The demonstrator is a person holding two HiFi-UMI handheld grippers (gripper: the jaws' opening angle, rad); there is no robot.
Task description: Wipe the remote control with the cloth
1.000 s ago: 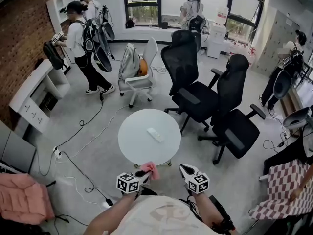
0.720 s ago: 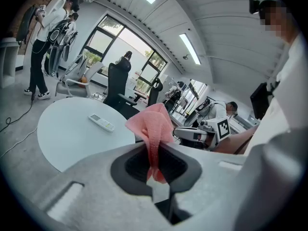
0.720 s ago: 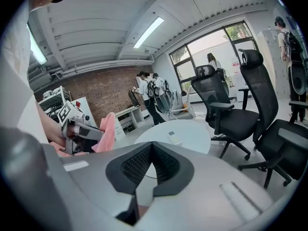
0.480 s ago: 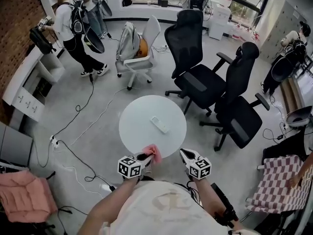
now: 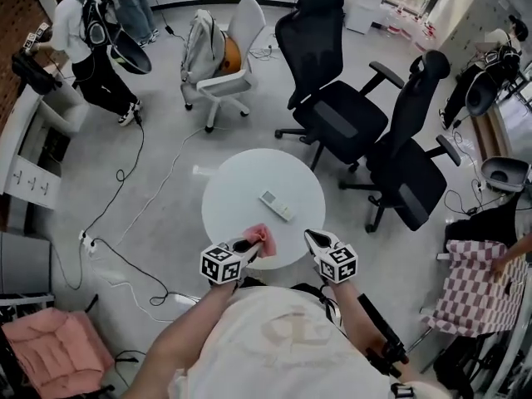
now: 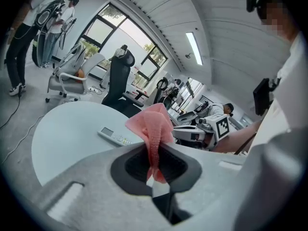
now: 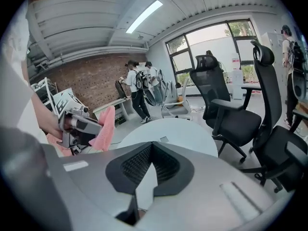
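Left gripper [image 5: 248,246]: clenched on the pink cloth [image 5: 261,239].
Right gripper [image 5: 312,240]: closed, empty.
Remote control [image 5: 276,205]: lay on the round table [image 5: 233,181], ahead of both grippers, apart.

Grey floor [image 5: 249,140], two black office chairs [image 5: 341,115], a white chair [image 5: 220,73], brick wall [image 7: 86,81], large windows [image 7: 211,42].

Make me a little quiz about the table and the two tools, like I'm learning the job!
1. True or false: the remote lies on the round table.
2. What does the left tool hold? A) the pink cloth B) the remote C) nothing
3. Fill in: the right tool is ____, with nothing in it.
Key: 1 true; 2 A; 3 shut.
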